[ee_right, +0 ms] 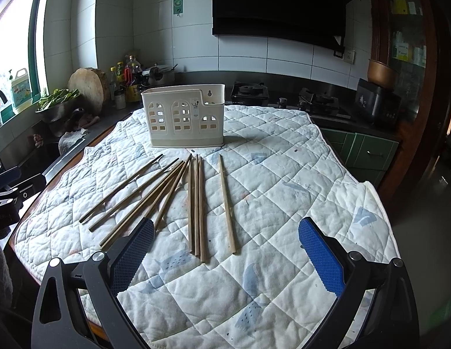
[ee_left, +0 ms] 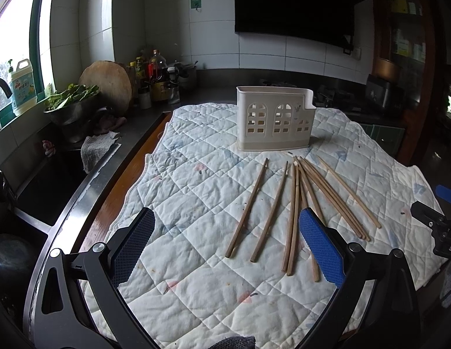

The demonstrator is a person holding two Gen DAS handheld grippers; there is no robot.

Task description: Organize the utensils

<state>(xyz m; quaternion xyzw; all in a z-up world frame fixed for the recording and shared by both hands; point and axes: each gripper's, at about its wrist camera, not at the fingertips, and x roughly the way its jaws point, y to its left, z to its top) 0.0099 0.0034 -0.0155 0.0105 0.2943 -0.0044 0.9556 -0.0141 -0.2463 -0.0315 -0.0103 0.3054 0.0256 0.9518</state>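
Several wooden chopsticks [ee_left: 295, 203] lie loose on a white quilted cloth [ee_left: 196, 290], fanned out in front of a cream plastic utensil holder [ee_left: 273, 119] with window-shaped cutouts. The chopsticks [ee_right: 196, 203], the holder [ee_right: 183, 116] and the cloth [ee_right: 283, 189] also show in the right wrist view. My left gripper [ee_left: 225, 221] is open and empty, hovering above the near ends of the chopsticks. My right gripper [ee_right: 225, 224] is open and empty, above the chopsticks' near ends. The right gripper shows at the right edge of the left view [ee_left: 438, 221].
A sink [ee_left: 44, 186] and dark counter run along the left, with a metal bowl of greens [ee_left: 71, 104], a round wooden board [ee_left: 109, 83] and bottles [ee_left: 149, 72]. A gas stove [ee_right: 283, 96] stands behind the cloth. Green cabinets [ee_right: 368, 151] are at right.
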